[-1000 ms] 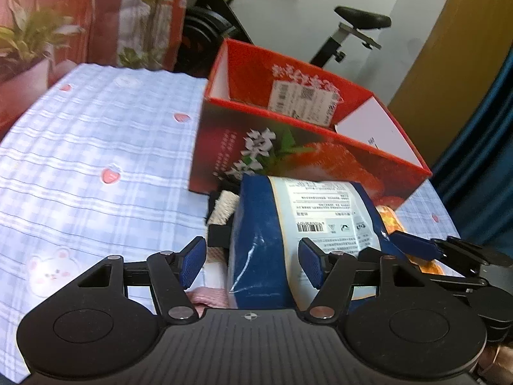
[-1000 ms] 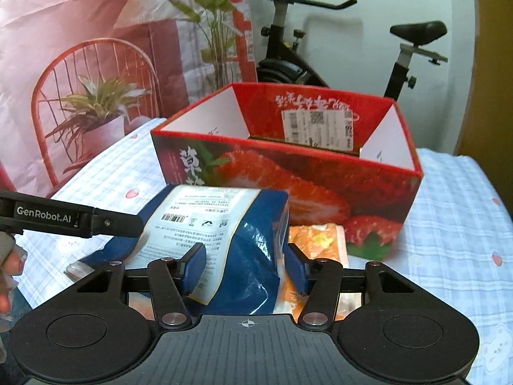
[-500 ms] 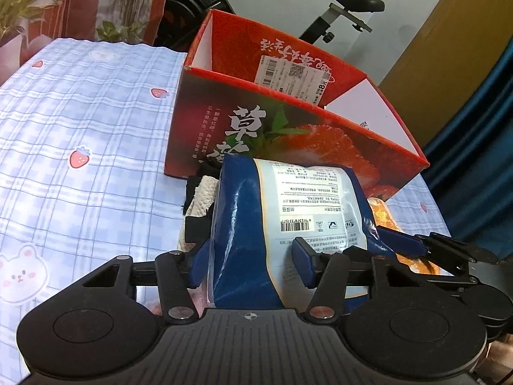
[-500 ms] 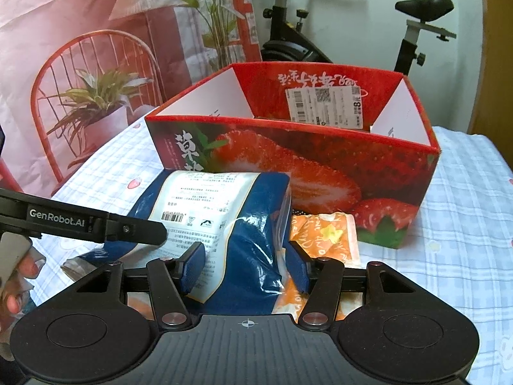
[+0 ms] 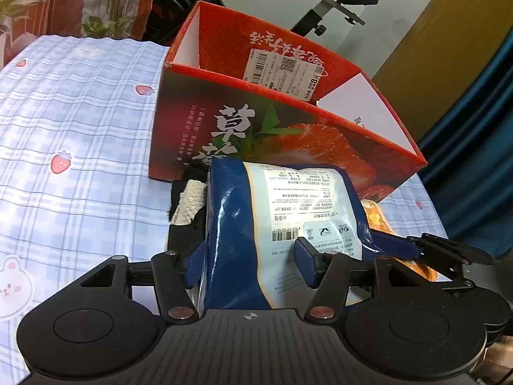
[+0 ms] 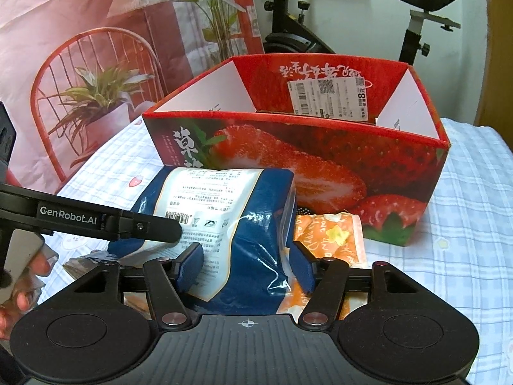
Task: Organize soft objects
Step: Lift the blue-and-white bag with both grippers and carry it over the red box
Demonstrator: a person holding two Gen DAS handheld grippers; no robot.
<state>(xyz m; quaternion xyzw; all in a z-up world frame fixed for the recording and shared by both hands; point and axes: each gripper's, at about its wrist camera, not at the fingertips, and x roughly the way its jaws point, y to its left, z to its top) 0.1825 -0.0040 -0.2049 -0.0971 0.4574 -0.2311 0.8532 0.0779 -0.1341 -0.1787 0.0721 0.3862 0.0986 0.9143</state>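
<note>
Both claws are clenched on the same blue bag (image 5: 275,224). The left gripper (image 5: 248,258) pinches its near end, and the right gripper (image 6: 245,261) squeezes it from the other side, pads sunk into the soft film. The bag sits just in front of the red box (image 5: 256,122), below its front wall, with its far end close to the cardboard.

The step in hand looks like a two-handed lift into the box. To do it well, raise both ends together so the bag stays level and does not sag or twist between the grips. Clear the front rim fully before moving forward, then release only once the bag is over the box's open inside.

An orange packet (image 6: 330,237) and a black-and-cream cloth (image 5: 189,205) lie beside the bag. Whether they touch it underneath is hard to tell, so lift slowly in case one drags along.
</note>
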